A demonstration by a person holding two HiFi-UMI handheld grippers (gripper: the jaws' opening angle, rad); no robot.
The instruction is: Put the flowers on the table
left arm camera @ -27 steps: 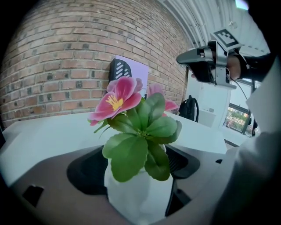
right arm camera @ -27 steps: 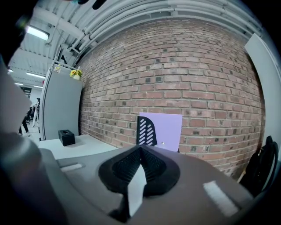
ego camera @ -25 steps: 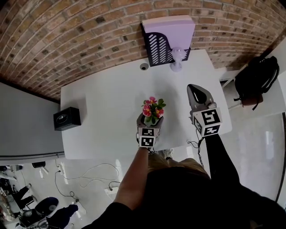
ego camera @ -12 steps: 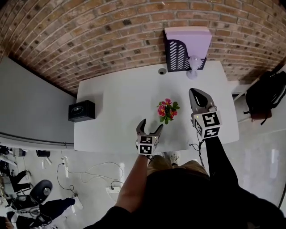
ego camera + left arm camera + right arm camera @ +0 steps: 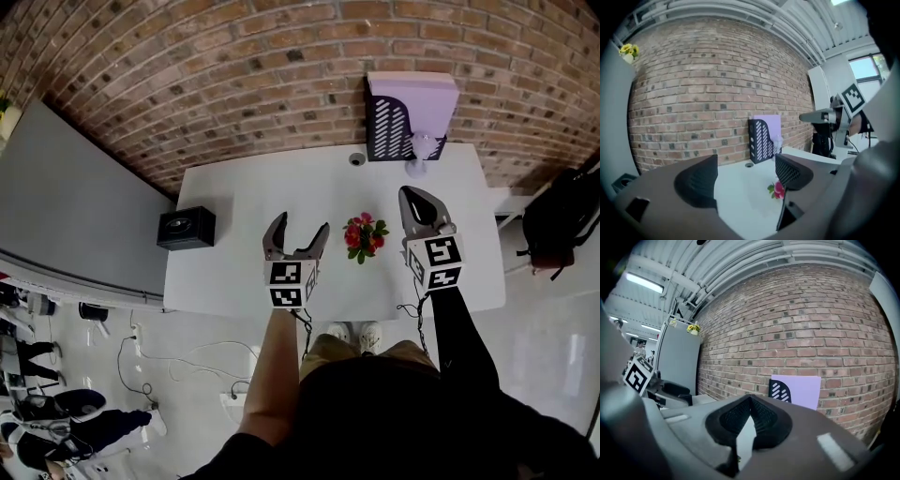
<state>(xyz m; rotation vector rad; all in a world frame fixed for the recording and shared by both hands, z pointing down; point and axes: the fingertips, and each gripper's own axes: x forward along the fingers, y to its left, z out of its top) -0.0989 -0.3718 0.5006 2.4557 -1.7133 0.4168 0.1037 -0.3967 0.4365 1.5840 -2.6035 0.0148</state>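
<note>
A small bunch of pink and red flowers [image 5: 365,236] with green leaves stands on the white table [image 5: 244,202], by itself. My left gripper [image 5: 298,225] is open with nothing between its jaws, a little to the left of the flowers and above the table's front part. In the left gripper view the flowers [image 5: 777,190] peek out beside the right pad [image 5: 792,171]. My right gripper [image 5: 417,195] is shut and empty, to the right of the flowers. In its own view the right gripper [image 5: 749,414] has its pads pressed together.
A black file holder with a purple folder [image 5: 403,112] and a small clear glass [image 5: 418,152] stand at the table's back right by the brick wall. A black box [image 5: 187,228] sits off the table's left edge. A dark backpack [image 5: 559,223] lies to the right.
My left gripper let go of the flowers, opened, and drew back to the left. The flowers now stand alone on the table. The right gripper stayed shut in place.
</note>
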